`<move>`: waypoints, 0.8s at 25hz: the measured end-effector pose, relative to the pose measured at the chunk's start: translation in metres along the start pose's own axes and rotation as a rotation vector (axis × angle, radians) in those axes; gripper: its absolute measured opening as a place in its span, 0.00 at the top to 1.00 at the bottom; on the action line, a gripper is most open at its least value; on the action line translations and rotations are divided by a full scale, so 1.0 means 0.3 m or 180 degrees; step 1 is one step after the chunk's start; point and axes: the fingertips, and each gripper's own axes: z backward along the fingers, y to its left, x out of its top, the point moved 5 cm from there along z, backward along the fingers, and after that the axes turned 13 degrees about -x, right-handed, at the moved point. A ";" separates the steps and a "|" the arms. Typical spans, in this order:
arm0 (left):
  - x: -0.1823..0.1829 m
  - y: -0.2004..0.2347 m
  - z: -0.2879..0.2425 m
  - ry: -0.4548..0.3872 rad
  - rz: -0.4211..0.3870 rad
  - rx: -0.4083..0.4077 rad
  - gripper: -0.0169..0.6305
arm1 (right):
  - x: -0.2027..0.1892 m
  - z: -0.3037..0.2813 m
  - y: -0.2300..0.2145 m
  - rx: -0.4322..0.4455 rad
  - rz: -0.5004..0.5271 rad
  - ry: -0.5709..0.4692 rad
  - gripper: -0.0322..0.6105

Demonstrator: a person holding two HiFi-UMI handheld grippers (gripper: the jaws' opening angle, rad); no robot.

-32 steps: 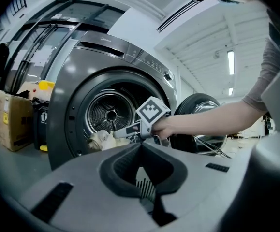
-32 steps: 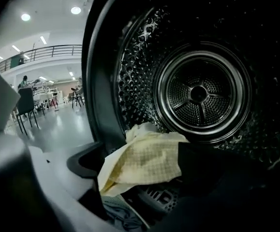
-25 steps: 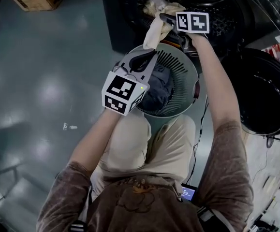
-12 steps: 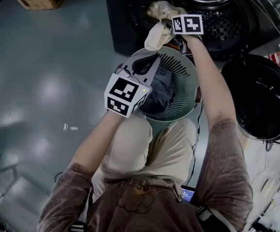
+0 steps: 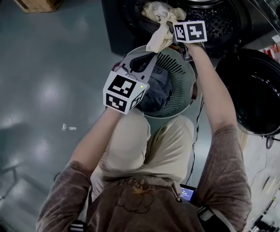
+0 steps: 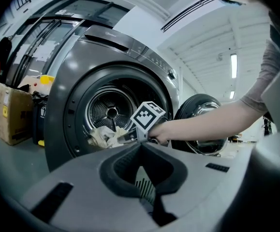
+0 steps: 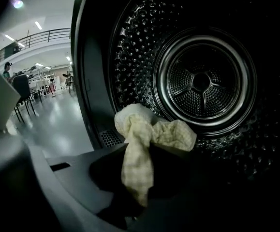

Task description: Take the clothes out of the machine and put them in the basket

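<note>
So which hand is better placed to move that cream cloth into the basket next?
Right. The right gripper has just been closing its jaws on the cream cloth at the drum mouth, right by the basket. The left gripper is busy gripping the basket's rim.

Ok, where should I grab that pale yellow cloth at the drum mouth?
On the cloth, pinch the narrow twisted strand hanging out of the drum: it's bunched thin, the rest is a loose lump. Come from outside, square across the strand.

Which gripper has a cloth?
The right gripper, at the drum: its jaws have just been closing on the cream cloth. The left gripper holds the basket.
</note>
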 end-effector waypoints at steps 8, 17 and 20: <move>0.003 -0.026 -0.005 0.0027 -0.0030 0.0059 0.97 | -0.056 0.295 -0.015 0.0166 -0.0083 -0.0373 0.82; 0.019 -0.067 -0.029 0.0040 -0.0141 0.0090 0.97 | -0.213 0.581 0.010 0.0344 -0.0134 -0.0473 0.82; 0.040 -0.073 -0.023 -0.0071 -0.0166 0.0171 0.97 | -0.308 0.616 0.055 0.0442 -0.0165 -0.0385 0.82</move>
